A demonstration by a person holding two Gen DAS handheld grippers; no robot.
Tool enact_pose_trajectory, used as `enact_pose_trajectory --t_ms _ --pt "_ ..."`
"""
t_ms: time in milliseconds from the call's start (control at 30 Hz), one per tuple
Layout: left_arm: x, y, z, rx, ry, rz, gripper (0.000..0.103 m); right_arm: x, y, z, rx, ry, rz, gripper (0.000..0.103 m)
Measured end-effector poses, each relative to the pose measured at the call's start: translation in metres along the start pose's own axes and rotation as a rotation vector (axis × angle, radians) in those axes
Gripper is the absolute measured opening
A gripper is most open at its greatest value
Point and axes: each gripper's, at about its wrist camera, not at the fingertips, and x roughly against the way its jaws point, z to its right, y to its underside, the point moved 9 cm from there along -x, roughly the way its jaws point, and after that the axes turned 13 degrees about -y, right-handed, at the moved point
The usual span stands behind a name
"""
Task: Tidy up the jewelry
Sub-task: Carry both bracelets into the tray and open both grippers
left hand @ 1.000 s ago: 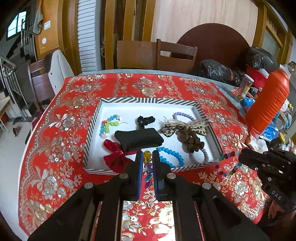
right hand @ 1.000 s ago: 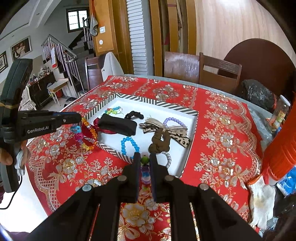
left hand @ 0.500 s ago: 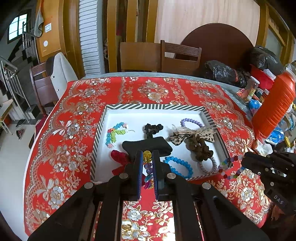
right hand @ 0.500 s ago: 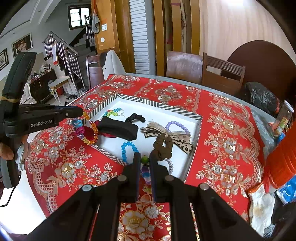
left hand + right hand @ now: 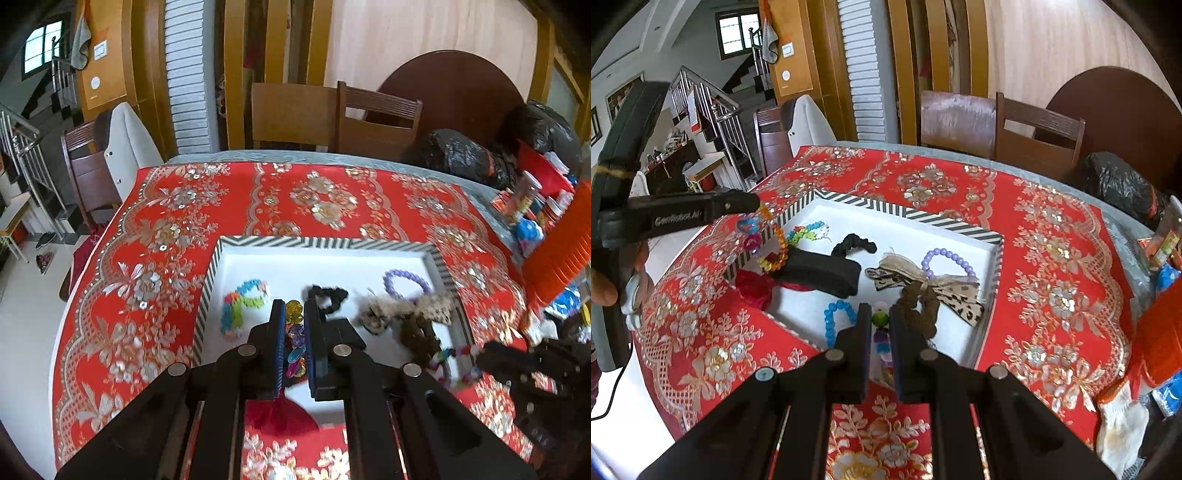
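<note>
Scrunchie (image 5: pixel 919 308), leopard bow (image 5: pixel 934 282) just beyond right claw (image 5: pixel 879 321).

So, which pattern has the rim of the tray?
Black and white diagonal stripes on the tray rim, clearest in the right wrist view.

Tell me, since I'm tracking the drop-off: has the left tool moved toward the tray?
Yes. The left tool has advanced over the striped tray; its tips now overlap the tray's white floor, past the near rim.

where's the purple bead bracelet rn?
Right wrist view: the purple bead bracelet lies inside the striped tray, near its far right corner, just behind the leopard-print bow and right of the black scrunchie.
</note>
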Motion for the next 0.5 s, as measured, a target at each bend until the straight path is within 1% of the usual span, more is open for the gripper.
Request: enact_pose_trajectory --t_ms 100,233,367,433,500 --pt "-0.017 -0.009 0.001 0.007 -0.012 -0.012 0.024 -0.012 -0.008 0.0 -0.018 -0.016 0.001 0.01" --pt "-0.042 -0.021 0.006 0.045 0.01 -0.043 0.024 -0.033 -0.017 -0.004 -0.041 -0.038 -0.006 0.01" --pt "-0.063 -0.033 0.014 0.066 0.026 -0.043 0.024 -0.051 -0.024 -0.007 -0.074 -0.07 -0.002 0.01" --pt "-0.077 -0.034 0.015 0.087 0.033 -0.057 0.024 -0.059 -0.024 -0.004 -0.099 -0.078 0.006 0.01" --pt "-0.092 -0.03 0.014 0.097 0.026 -0.077 0.024 -0.068 -0.019 0.003 -0.129 -0.068 -0.003 0.01"
